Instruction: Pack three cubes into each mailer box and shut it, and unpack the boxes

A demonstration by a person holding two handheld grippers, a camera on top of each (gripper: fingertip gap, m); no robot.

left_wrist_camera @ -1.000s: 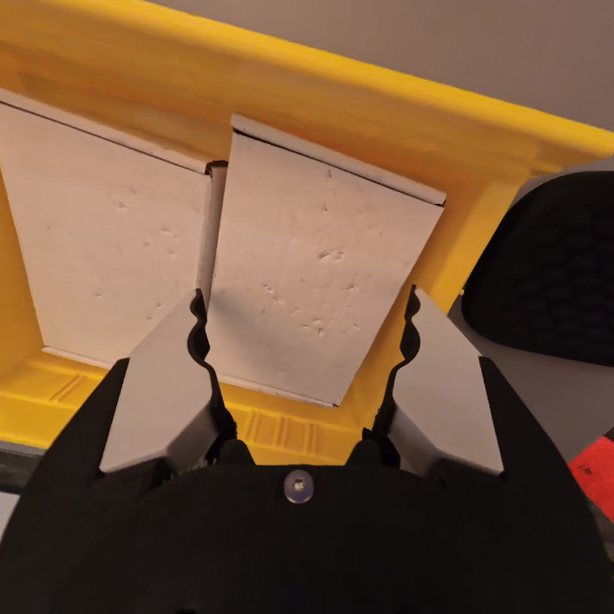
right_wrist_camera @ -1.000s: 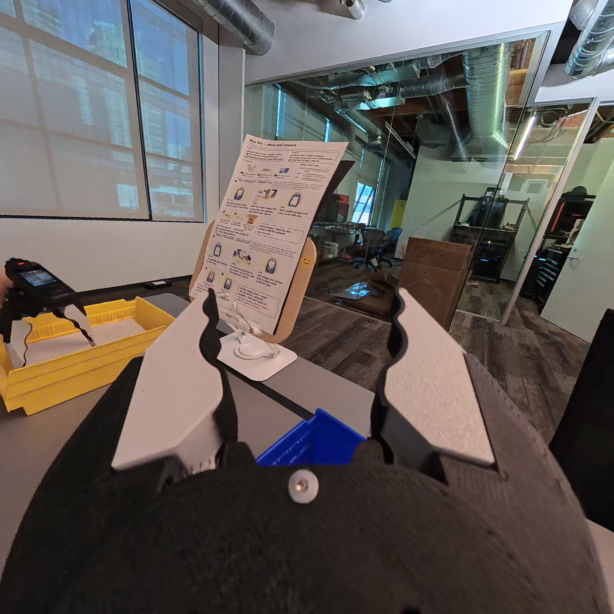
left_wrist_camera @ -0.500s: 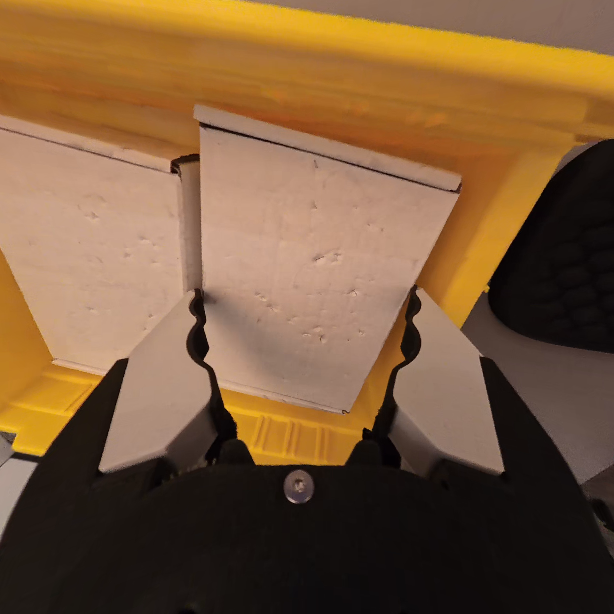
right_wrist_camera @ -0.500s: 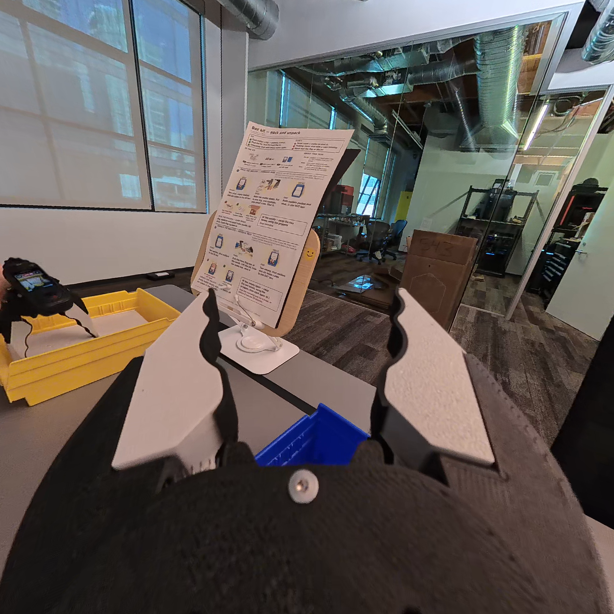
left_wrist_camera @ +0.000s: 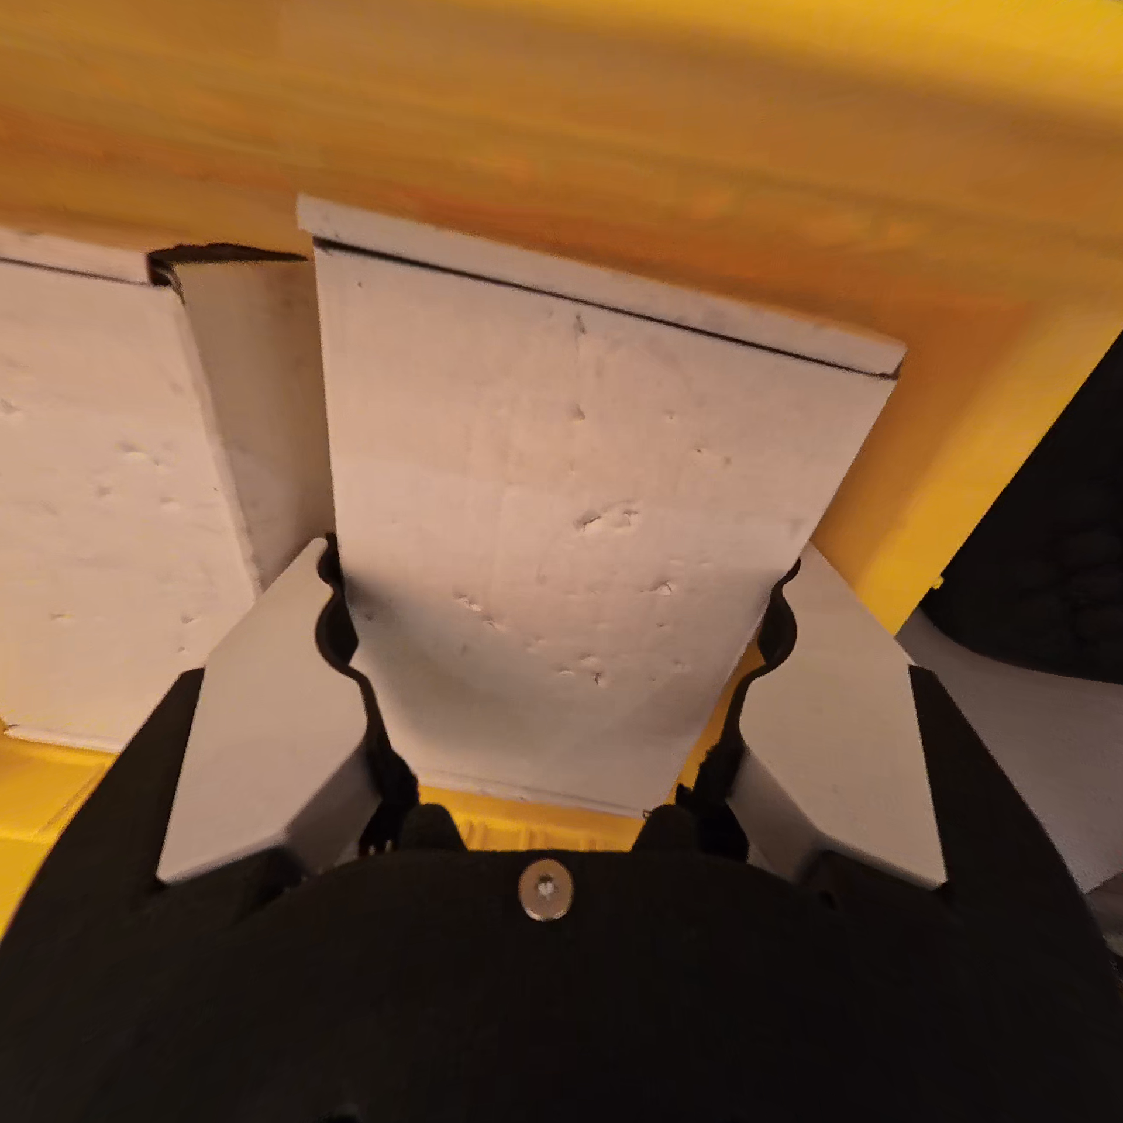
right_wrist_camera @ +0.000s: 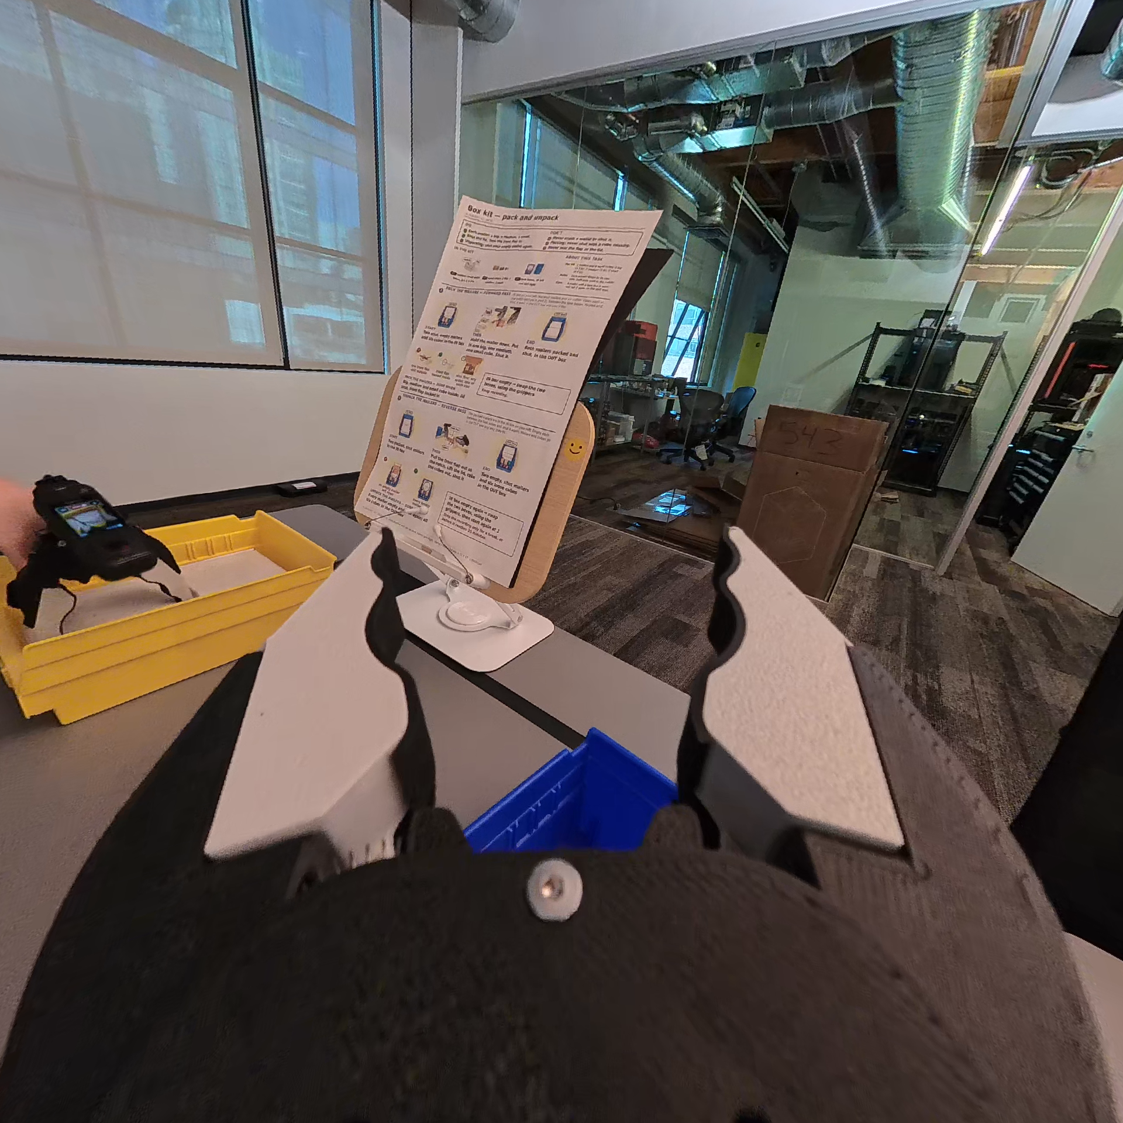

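Two shut white mailer boxes lie side by side in a yellow bin (left_wrist_camera: 607, 121). My left gripper (left_wrist_camera: 562, 550) is open and low over the right mailer box (left_wrist_camera: 547, 462), with one finger at each of its long sides; I cannot tell if they touch it. The left mailer box (left_wrist_camera: 91, 486) lies beside it. In the right wrist view the left gripper (right_wrist_camera: 103, 598) is inside the yellow bin (right_wrist_camera: 152, 644). My right gripper (right_wrist_camera: 556, 535) is open and empty, held above a blue bin (right_wrist_camera: 577, 796). No cubes show.
An instruction sheet on a wooden stand (right_wrist_camera: 504, 377) with a white base stands on the grey table (right_wrist_camera: 91, 790) behind the blue bin. A black textured object (left_wrist_camera: 1033, 547) sits just right of the yellow bin. A glass wall and office floor lie beyond the table. My hands' fingertips stand some 65 cm from each other.
My left gripper has moved forward and down, and its fingers now flank the right mailer box. My right gripper has shifted only slightly and stays open.
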